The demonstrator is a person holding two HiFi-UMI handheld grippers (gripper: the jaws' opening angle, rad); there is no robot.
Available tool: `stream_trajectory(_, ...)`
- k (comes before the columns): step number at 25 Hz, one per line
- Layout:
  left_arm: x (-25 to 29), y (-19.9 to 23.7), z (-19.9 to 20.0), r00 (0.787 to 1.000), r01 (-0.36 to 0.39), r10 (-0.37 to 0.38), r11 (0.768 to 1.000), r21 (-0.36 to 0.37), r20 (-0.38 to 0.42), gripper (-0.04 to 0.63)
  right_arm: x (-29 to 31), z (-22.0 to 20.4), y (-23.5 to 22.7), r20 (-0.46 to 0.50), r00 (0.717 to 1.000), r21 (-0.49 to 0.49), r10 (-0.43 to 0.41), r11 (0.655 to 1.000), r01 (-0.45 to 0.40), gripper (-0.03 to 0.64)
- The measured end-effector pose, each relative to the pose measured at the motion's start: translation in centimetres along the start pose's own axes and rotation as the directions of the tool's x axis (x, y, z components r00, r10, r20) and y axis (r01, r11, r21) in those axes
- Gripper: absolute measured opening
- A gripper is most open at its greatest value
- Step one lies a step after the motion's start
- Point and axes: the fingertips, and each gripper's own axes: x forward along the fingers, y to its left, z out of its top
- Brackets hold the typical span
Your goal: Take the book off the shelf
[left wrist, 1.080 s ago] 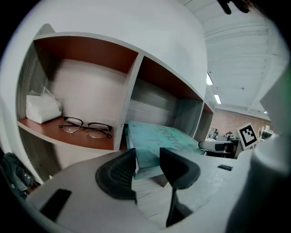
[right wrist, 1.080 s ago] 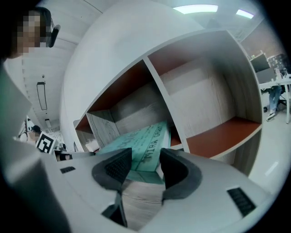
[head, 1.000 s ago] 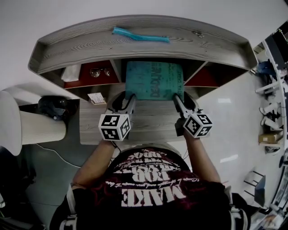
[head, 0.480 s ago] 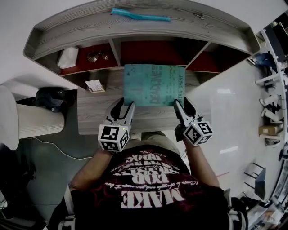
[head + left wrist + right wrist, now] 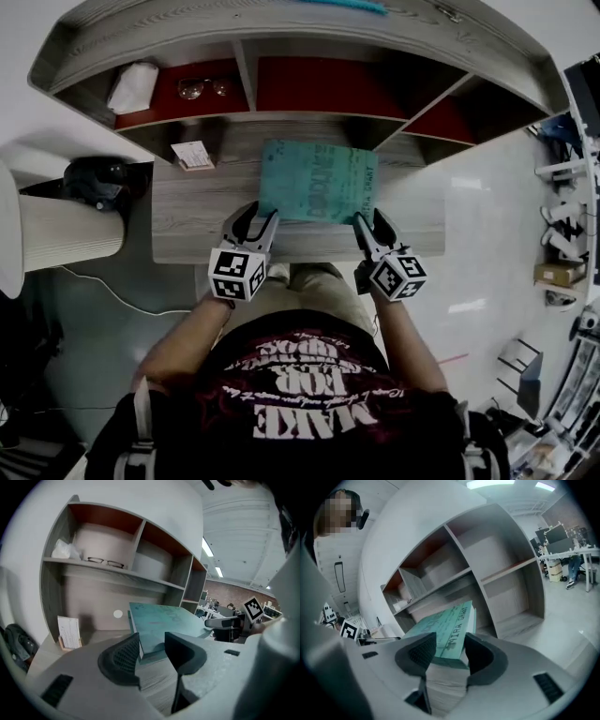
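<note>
A thick teal book (image 5: 319,181) is out of the shelf (image 5: 246,67) and lies flat over the grey wooden desk (image 5: 187,225), its near edge toward me. My left gripper (image 5: 255,218) is shut on the book's near left corner, and my right gripper (image 5: 367,223) is shut on its near right corner. In the left gripper view the book (image 5: 161,620) sits between the dark pads (image 5: 123,656) of the left gripper (image 5: 152,651). In the right gripper view the book's spine (image 5: 452,629) is clamped in the right gripper (image 5: 450,653). The shelf's middle compartment stands empty behind the book.
A pair of glasses (image 5: 204,89) and a crumpled white tissue (image 5: 131,86) lie in the left shelf compartment. A small card stand (image 5: 192,155) sits on the desk at back left. A black bag (image 5: 94,178) and a white cylinder (image 5: 56,239) are left of the desk.
The book has come out of the middle compartment toward me and now sits over the desk. Both grippers moved back with it, still on its near corners.
</note>
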Motion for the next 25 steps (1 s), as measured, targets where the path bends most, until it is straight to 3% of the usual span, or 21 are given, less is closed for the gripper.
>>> stream_trajectory(15,6.0,4.4,-13.9,0.991,-0.058,0.054,0.998,-0.026,-0.126,0.167,6.5,-13.7,-6.9,-0.199,0.978,0.013,-0.058,0.998,0.062,0.192)
stream_trajectory(25,7.7,5.6,-18.4,0.963,-0.093,0.085,0.996,-0.017,-0.256,0.169,8.5,-17.5,-8.5,-0.331,0.941,-0.042,-0.075,0.997,0.065,0.196)
